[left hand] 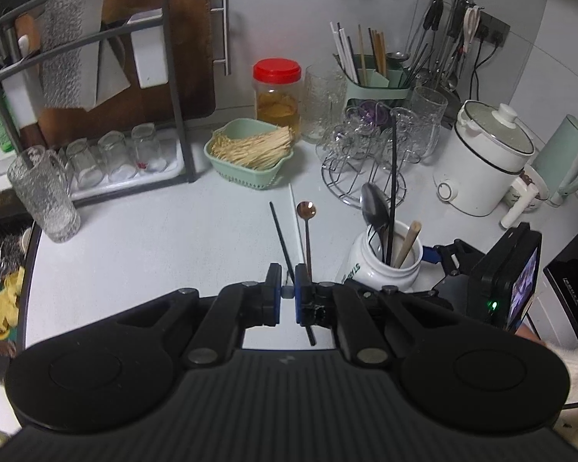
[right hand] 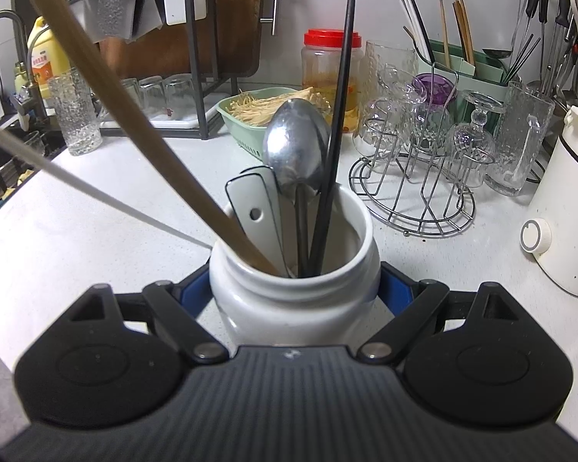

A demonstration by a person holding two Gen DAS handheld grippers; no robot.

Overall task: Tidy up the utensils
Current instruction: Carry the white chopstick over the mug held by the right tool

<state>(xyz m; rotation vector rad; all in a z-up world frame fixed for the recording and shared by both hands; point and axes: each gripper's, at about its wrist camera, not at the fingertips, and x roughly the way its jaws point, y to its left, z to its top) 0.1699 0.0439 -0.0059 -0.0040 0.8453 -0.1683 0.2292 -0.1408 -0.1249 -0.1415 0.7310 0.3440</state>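
The left gripper (left hand: 288, 292) is pinching a black chopstick (left hand: 282, 239) and a copper-bowled spoon (left hand: 307, 231), handles pointing up-frame, while the white ceramic jar (left hand: 381, 260) at lower right is sitting clamped in the right gripper (right hand: 294, 296).

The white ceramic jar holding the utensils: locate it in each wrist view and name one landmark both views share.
Left wrist view: the white ceramic jar stands right of centre on the counter, beside the right gripper.
Right wrist view: the jar fills the lower centre, clamped between that gripper's jaws.
Shared landmark: the red-lidded jar behind the green basket.
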